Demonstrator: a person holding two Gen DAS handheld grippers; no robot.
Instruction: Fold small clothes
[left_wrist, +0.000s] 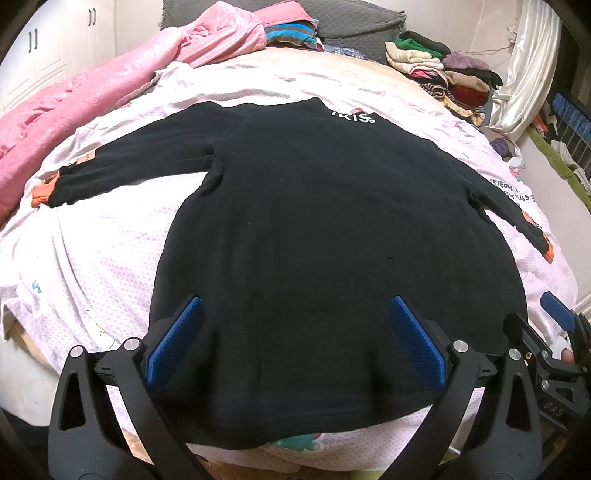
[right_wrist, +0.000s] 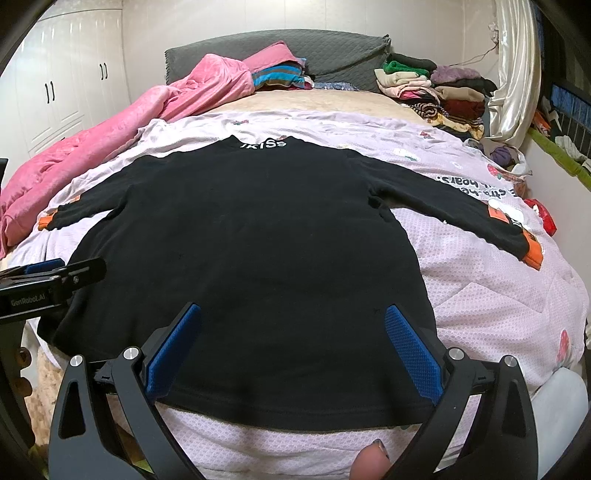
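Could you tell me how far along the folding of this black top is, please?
Done: the black top lies spread flat on the bed cover, both sleeves out to the sides, and folded clothes are stacked by the headboard. In hand: nothing yet; the left gripper and right gripper hover open over the hem. Left: every fold, sleeves and body.

One black sweater (left_wrist: 325, 229) lies spread, with two sleeves out and two orange cuffs; two grippers, left (left_wrist: 295, 343) and right (right_wrist: 293, 347), each show two blue pads; one pink blanket (left_wrist: 92, 96); one grey headboard (right_wrist: 325, 55); two piles of folded clothes (right_wrist: 432, 88).
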